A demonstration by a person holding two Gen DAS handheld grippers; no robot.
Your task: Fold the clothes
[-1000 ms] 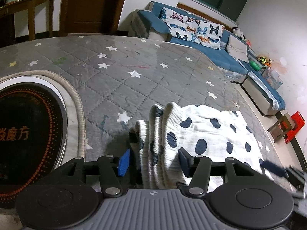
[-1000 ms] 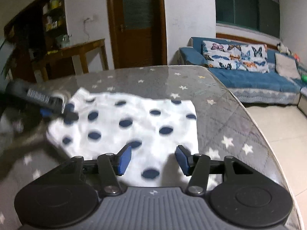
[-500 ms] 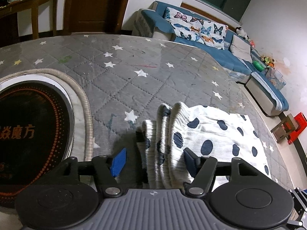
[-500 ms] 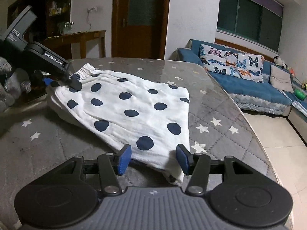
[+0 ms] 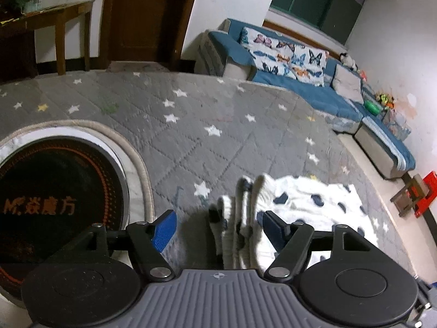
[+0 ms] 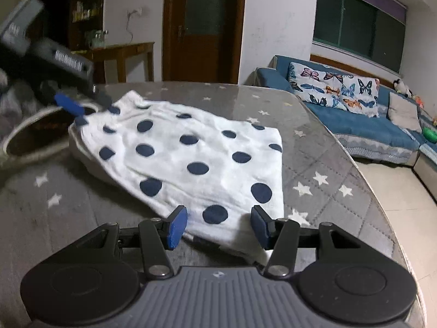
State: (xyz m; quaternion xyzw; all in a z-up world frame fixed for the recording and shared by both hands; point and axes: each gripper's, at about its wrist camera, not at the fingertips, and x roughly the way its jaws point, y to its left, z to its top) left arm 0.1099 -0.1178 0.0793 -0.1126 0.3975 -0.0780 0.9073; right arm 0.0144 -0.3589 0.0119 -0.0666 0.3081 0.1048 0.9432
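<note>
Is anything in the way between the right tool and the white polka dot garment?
Nothing visible. The white garment with navy dots lies on the grey star-patterned table cover, its near edge already between the open fingers of the right tool.

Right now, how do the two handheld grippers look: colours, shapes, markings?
Both match. The right gripper has a ribbed grey body, two round black discs, black linkage arms with silver pivots, and blue pads. The left gripper looks identical; from outside, its dark housing shows blurred white lettering.
</note>
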